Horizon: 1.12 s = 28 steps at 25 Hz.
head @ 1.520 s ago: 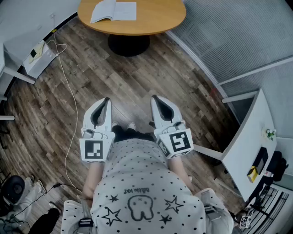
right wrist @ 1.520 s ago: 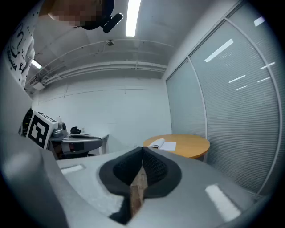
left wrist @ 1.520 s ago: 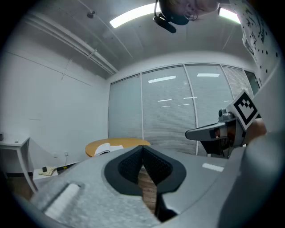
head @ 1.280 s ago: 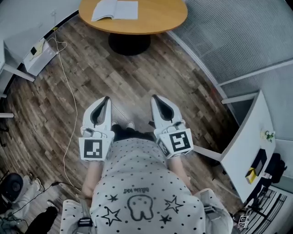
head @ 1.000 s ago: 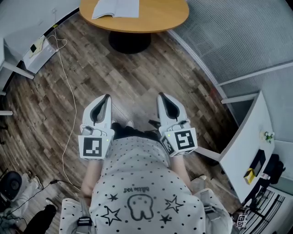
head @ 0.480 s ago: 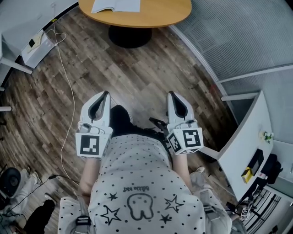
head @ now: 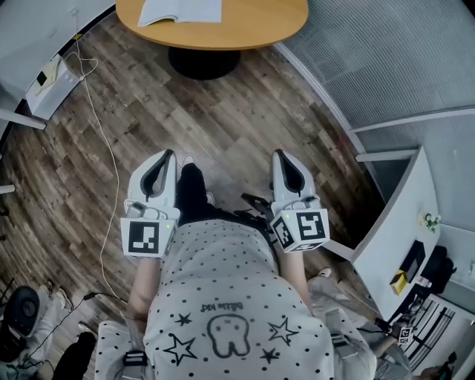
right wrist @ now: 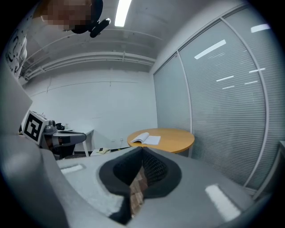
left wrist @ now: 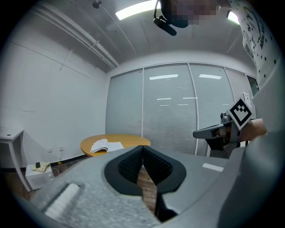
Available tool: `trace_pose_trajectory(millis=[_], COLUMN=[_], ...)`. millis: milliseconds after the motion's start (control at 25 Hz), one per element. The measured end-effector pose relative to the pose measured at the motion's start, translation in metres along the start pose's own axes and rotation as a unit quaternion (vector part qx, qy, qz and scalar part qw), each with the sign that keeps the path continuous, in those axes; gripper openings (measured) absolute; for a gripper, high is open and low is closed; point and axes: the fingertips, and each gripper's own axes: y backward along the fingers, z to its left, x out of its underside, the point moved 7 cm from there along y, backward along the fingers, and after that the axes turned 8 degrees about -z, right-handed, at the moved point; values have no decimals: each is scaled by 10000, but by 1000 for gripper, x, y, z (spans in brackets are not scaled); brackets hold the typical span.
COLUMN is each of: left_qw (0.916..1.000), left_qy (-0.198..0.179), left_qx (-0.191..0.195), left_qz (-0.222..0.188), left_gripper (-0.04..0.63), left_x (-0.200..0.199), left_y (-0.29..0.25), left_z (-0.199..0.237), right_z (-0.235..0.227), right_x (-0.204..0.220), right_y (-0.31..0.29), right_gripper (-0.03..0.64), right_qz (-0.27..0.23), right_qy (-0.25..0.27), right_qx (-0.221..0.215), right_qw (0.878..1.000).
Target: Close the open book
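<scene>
The wood-plank floor fills most of the head view. The person's spotted shirt covers the near middle and hides the arms and the hands behind both grippers. The round table stands at the far end. Its far half is cut off by the top edge of the head view, though both gripper views show its top whole. A white desk at the right is seen only in part.

The left gripper and the right gripper are side by side above the floor, pointing toward the table and well apart from it. Each gripper's own view shows its pads pressed together at the tip, with nothing between them.

The open book lies pages up on the left part of the table. Its far edge is cut off in the head view, and its print is too small to read. A white cable trails across the floor at the left.
</scene>
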Motion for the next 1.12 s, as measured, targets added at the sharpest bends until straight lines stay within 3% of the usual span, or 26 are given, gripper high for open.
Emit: trace_pose_trajectory(millis=[440, 640, 880, 1120], left_qw=[9996, 9996, 9991, 9990], left_qy=[-19, -48, 18, 8], left_qx=[291, 246, 403, 446], left_qz=[43, -117, -134, -64], left_gripper=[11, 11, 11, 11], left_x=[-14, -23, -17, -17], left_y=[-117, -153, -182, -193], left_z=[103, 148, 164, 168], right_z=[-5, -5, -16, -23], right_x=[-47, -58, -55, -50], right_y=[-138, -174, -186, -201], right_gripper=[4, 3, 3, 4], right_qz=[-69, -98, -108, -67], right_qy=[193, 276, 202, 126], right_qx=[117, 252, 634, 704], right_qw=[9997, 9993, 9977, 9974])
